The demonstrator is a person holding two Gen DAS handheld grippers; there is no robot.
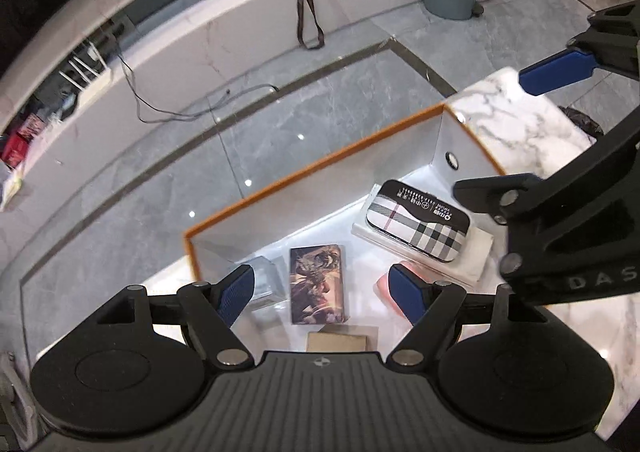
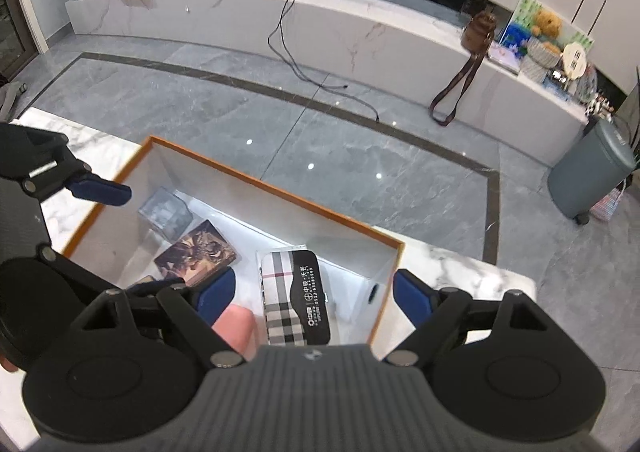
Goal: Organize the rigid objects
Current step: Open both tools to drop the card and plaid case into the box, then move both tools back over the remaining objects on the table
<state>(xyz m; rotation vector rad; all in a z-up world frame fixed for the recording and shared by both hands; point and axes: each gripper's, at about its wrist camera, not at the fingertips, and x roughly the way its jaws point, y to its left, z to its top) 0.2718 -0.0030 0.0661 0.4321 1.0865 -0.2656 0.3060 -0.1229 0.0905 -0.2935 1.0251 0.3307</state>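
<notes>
A: Two grippers hang above an orange-rimmed box (image 1: 320,167) that stands on the marble table (image 1: 516,123). State the condition of each.

B: Left gripper (image 1: 324,290): fingers set wide, nothing between the pads, no contact with any item. Right gripper (image 2: 314,298): fingers likewise wide and empty. Both point steeply down into the box.

A: Location of the box on the table?

B: Its long far wall runs along the table edge that faces the grey floor (image 2: 320,131). Bare marble shows beyond both short ends of the box.

A: Contents?

B: Five items are visible on the white floor of the box. A plaid case (image 1: 420,221) with a black printed band lies near the right-hand corner in the left wrist view, resting on a flat white box (image 1: 476,256). A card box with dark artwork (image 1: 318,284) lies flat near the middle. A clear plastic cube (image 2: 166,213) sits just beside it, toward the opposite short wall. A pink object (image 2: 234,328) lies at the near side, partly hidden by the fingers of both grippers. A tan flat piece (image 1: 340,340) shows at the near wall, mostly covered by the left gripper body; its type cannot be determined.

A: Contact between items?

B: Plaid case on white box: touching. Card box and clear cube: just beside each other; contact cannot be confirmed.
</notes>
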